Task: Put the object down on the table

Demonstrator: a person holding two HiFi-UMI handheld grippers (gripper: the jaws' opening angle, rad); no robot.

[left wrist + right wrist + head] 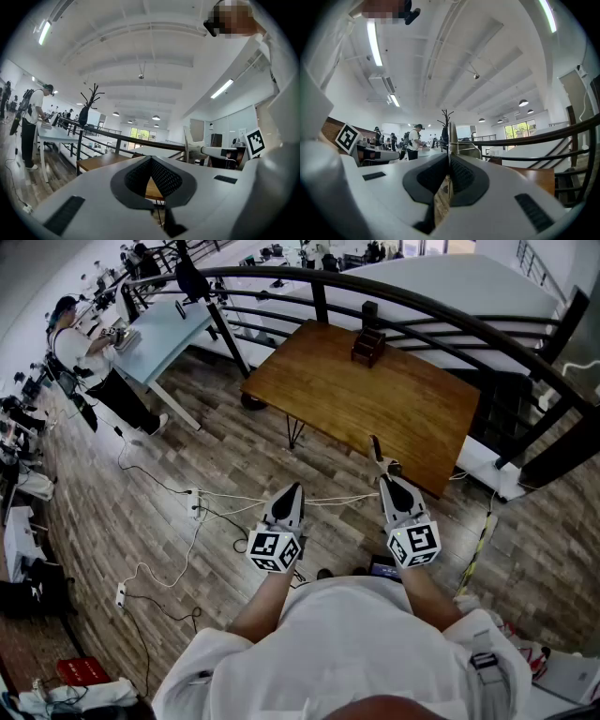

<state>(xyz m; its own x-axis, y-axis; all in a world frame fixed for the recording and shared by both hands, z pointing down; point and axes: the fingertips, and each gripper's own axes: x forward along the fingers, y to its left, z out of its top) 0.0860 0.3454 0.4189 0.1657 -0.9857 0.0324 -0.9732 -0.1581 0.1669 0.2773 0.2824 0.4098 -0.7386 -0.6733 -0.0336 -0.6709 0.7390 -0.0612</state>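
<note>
My right gripper (385,478) is shut on a thin, flat metal object (376,450) that sticks out forward past its jaws, over the near edge of the wooden table (330,390). In the right gripper view the object (451,136) stands as a narrow upright strip between the closed pads. In the left gripper view it (186,140) rises from the right gripper. My left gripper (293,489) is shut with nothing in it, held above the floor short of the table. Its jaws (151,160) meet at a point.
A dark wooden holder (367,341) stands at the table's far side. A curved black railing (441,310) runs behind the table. White cables and a power strip (194,503) lie on the plank floor. A person (84,352) works at a pale blue desk (169,329) far left.
</note>
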